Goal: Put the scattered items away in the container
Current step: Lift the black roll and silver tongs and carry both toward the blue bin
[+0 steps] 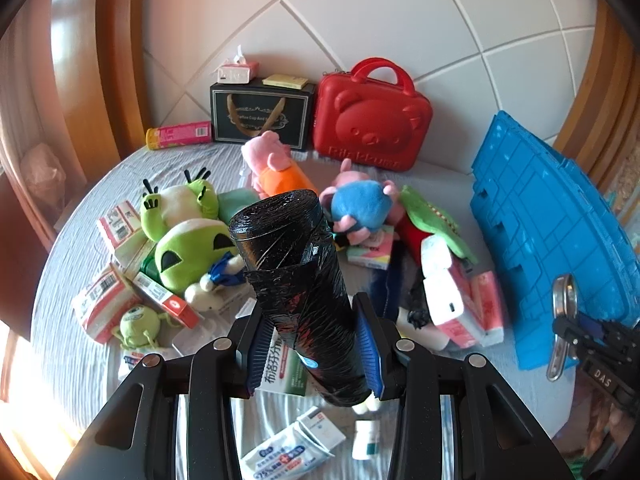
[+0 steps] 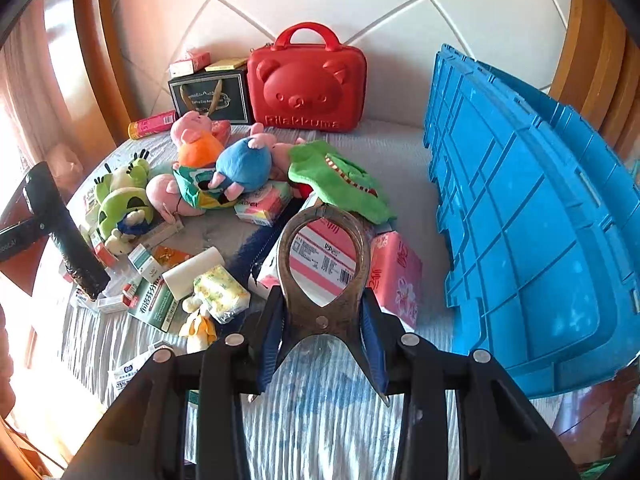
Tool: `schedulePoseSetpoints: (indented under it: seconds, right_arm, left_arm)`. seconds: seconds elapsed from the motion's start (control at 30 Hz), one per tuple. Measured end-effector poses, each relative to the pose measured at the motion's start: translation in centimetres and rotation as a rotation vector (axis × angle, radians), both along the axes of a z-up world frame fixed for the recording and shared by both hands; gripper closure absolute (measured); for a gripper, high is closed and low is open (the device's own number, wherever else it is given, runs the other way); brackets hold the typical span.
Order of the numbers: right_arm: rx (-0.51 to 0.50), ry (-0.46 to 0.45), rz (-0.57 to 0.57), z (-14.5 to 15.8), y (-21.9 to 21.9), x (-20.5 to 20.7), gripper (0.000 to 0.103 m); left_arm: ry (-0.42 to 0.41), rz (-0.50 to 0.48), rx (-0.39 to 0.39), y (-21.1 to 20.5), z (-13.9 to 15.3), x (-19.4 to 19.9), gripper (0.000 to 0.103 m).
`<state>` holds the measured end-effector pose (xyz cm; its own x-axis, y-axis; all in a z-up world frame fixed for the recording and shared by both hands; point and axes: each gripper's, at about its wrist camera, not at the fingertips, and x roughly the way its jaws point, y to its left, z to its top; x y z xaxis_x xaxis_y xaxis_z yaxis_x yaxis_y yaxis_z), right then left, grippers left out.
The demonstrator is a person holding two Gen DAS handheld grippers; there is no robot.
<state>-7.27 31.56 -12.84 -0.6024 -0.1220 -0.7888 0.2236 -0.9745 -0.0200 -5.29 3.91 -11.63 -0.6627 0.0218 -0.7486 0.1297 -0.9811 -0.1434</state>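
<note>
My left gripper [image 1: 314, 346] is shut on a black roll of plastic bags [image 1: 294, 272] and holds it above the bed; the roll also shows at the left of the right wrist view [image 2: 64, 232]. My right gripper [image 2: 322, 326] is shut on a large metal clamp [image 2: 325, 272]; the clamp also shows in the left wrist view [image 1: 562, 324]. The blue crate [image 2: 532, 216] stands at the right, also seen in the left wrist view [image 1: 548, 236]. Plush toys [image 1: 188, 240], tissue packs [image 2: 396, 276] and medicine boxes [image 2: 156, 304] lie scattered on the bed.
A red bear case [image 1: 370, 120], a black gift box [image 1: 260, 114] and a pink tube [image 1: 180, 134] stand against the padded headboard. Wooden bed frame posts [image 1: 108, 60] rise at the left and right. The bedsheet [image 2: 320, 412] lies below my right gripper.
</note>
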Motion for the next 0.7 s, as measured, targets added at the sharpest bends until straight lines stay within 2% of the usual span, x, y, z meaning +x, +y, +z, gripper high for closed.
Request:
schedulePoseSetpoints:
  seconds: [0.33, 0.7]
  right_arm:
    - [-0.051, 0.097, 0.018, 5.7, 1.8, 0.8, 0.067]
    - [-0.082, 0.152, 0.039, 8.2, 3.2, 0.9, 0.067]
  left_arm:
    - [0.111, 0.005, -0.005, 0.6, 5.6, 0.2, 0.065]
    - [0.162, -0.002, -0.057, 2.3, 8.6, 0.7, 0.065]
